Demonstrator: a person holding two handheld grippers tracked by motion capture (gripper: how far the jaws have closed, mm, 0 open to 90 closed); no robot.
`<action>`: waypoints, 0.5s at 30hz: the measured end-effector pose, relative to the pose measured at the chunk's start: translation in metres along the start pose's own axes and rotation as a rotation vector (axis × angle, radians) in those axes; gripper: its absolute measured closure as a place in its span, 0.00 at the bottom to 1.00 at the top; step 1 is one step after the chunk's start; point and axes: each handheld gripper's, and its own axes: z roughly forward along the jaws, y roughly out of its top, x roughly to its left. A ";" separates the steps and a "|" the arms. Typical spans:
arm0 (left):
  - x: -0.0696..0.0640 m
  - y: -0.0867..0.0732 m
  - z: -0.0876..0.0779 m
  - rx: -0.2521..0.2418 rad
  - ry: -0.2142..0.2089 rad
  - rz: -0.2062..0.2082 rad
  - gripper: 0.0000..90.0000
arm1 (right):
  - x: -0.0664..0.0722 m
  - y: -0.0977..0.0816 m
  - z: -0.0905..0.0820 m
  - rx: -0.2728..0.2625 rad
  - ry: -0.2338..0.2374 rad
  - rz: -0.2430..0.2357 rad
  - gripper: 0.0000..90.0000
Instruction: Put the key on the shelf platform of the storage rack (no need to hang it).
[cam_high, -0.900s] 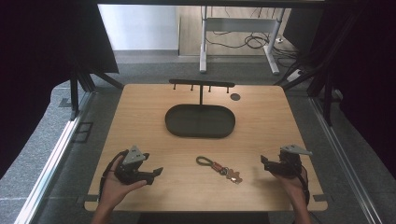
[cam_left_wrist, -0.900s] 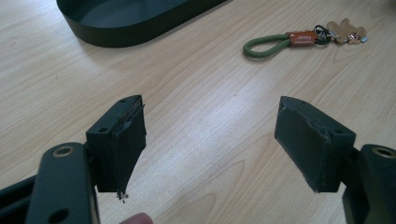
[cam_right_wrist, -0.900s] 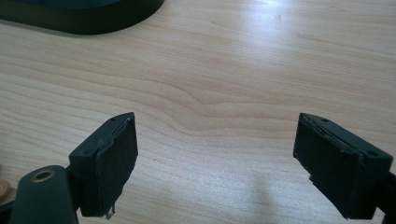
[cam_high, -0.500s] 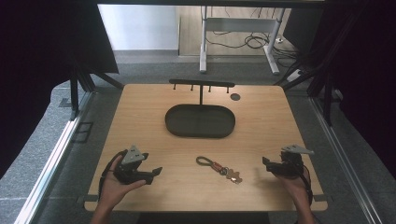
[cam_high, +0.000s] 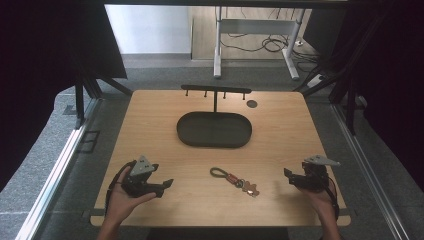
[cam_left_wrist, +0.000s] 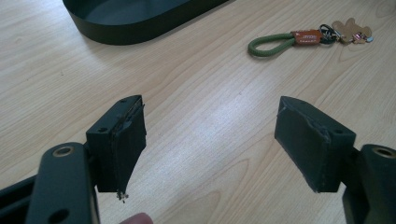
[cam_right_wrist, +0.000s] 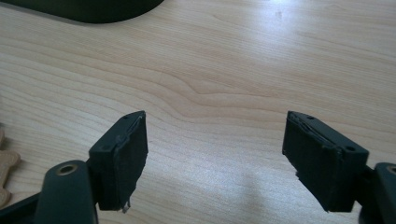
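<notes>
A keychain (cam_high: 234, 179) with a green cord loop, an orange tag and a wooden charm lies on the wooden table (cam_high: 150, 120), near its front edge. In the left gripper view the keychain (cam_left_wrist: 308, 37) sits far ahead to the upper right. My left gripper (cam_high: 166, 184) (cam_left_wrist: 210, 140) rests low at the front left, open and holding nothing. At the front right my right gripper (cam_high: 289, 174) (cam_right_wrist: 215, 154) is open over bare wood, with the wooden charm (cam_right_wrist: 5, 170) at the view's left edge.
A black oval tray (cam_high: 214, 129) (cam_left_wrist: 140, 21) (cam_right_wrist: 84, 9) stands mid-table. Behind it rises a black rack (cam_high: 216, 90) with several hooks. A small dark disc (cam_high: 252, 103) lies at the back right.
</notes>
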 end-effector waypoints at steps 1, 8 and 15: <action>0.000 0.000 0.000 -0.001 0.000 -0.001 0.28 | 0.000 0.000 0.000 0.002 0.002 0.000 0.27; 0.002 -0.001 -0.001 0.002 0.002 -0.011 0.28 | 0.000 0.002 -0.003 0.000 0.022 0.002 0.30; 0.003 -0.001 -0.002 -0.001 0.004 -0.018 0.28 | 0.003 0.009 -0.008 0.014 0.065 -0.025 0.34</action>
